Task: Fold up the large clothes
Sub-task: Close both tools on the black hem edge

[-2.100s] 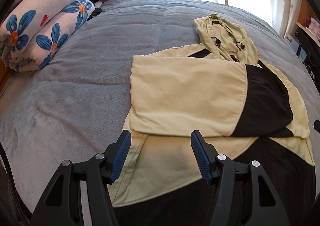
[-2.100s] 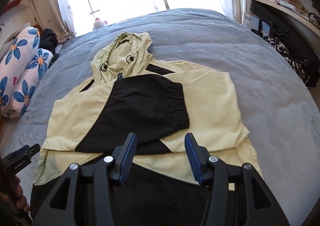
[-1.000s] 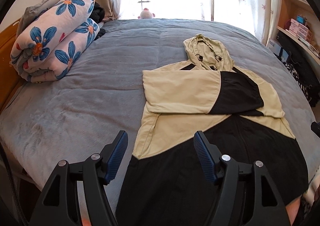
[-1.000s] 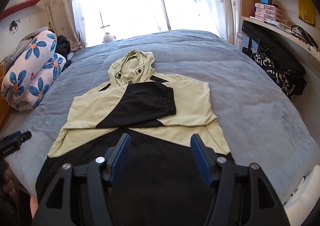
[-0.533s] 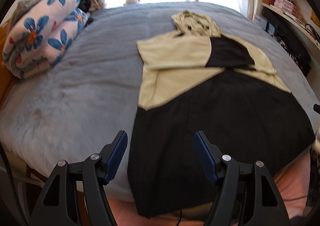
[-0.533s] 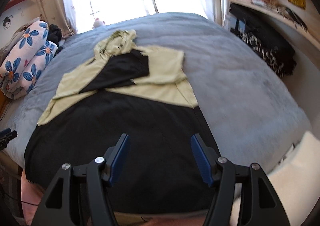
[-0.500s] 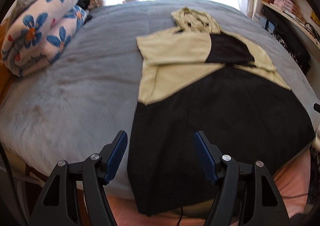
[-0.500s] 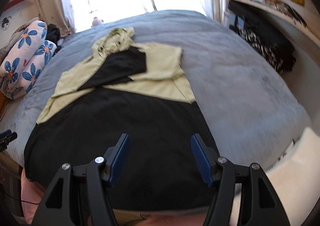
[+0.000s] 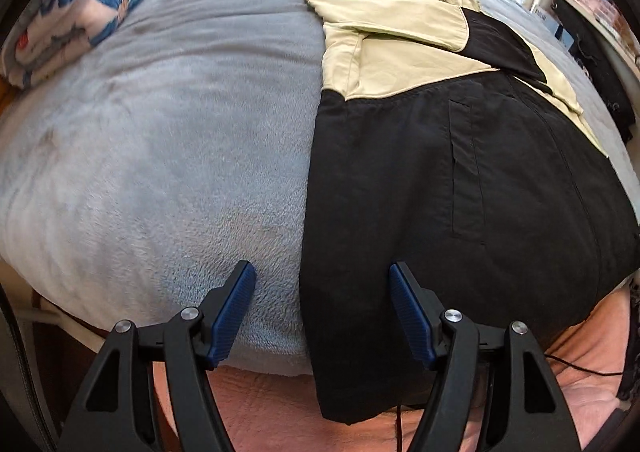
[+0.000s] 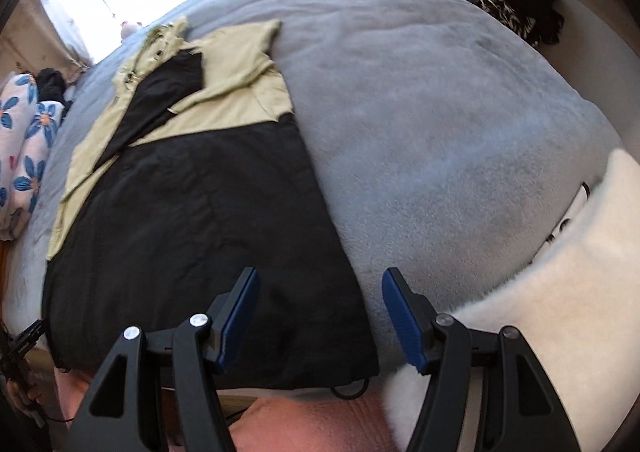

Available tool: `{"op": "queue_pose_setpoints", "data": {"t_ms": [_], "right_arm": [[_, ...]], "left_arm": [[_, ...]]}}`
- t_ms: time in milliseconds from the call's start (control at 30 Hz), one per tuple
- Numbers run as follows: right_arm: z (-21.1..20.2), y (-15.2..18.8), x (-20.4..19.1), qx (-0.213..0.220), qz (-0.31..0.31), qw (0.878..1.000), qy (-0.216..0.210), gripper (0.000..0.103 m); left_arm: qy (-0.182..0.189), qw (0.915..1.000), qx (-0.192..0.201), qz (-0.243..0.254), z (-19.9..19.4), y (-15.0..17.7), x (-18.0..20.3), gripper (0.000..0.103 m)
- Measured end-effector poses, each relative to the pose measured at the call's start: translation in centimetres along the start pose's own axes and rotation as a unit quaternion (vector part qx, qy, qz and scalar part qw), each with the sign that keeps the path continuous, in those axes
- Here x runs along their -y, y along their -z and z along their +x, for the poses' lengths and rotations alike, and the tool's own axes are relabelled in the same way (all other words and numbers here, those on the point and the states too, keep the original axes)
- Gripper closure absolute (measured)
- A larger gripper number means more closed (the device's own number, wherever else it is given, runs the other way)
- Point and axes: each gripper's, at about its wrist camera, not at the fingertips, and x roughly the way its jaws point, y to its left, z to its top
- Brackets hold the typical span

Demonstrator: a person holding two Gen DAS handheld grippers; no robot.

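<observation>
A hooded jacket [image 9: 440,172], pale yellow on top and black below, lies flat on the grey bed cover [image 9: 160,132] with both sleeves folded across its chest. Its black hem hangs over the near bed edge. My left gripper [image 9: 320,276] is open above the hem's left corner, one finger over the grey cover, the other over black cloth. In the right wrist view the jacket [image 10: 192,212] fills the left half. My right gripper [image 10: 316,284] is open above the hem's right corner, nothing between its pads.
A rolled quilt with blue flowers [image 9: 80,4] lies at the bed's far left. Dark clothes [image 10: 500,0] are heaped on a ledge at the right. A white fluffy cloth [image 10: 560,292] and pink quilted fabric [image 9: 260,412] lie below the bed edge. A thin black cable [image 10: 352,388] shows under the hem.
Both grippers have come down and back toward the near bed edge and tilted downward. The jacket's black hem now sits between their fingers. Neither has closed.
</observation>
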Motion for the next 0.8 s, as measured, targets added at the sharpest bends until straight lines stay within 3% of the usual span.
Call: {"op": "queue_pose_setpoints", "data": {"t_ms": [267, 467, 533, 633, 800], "right_arm": [[1.2, 1.1, -1.5, -0.005, -0.057, 0.997, 0.048, 0.040], [1.5, 1.8, -2.3, -0.011, -0.084, 0.995, 0.054, 0.059], [1.7, 1.8, -2.4, -0.014, -0.084, 0.995, 0.051, 0.074], [1.8, 1.9, -2.7, -0.014, -0.087, 0.995, 0.047, 0.086], [2.2, 2.2, -3.5, -0.013, -0.104, 0.993, 0.061, 0.089]], "left_arm": [[0.016, 0.9999, 0.003, 0.005, 0.2, 0.6, -0.1, 0.032], [0.043, 0.9990, 0.006, -0.009, 0.4, 1.2, -0.6, 0.032], [0.054, 0.9985, 0.005, -0.010, 0.4, 1.3, -0.7, 0.032], [0.062, 0.9981, 0.003, -0.004, 0.4, 1.5, -0.3, 0.032], [0.080, 0.9968, -0.007, -0.004, 1.1, 2.0, 0.4, 0.032]]}}
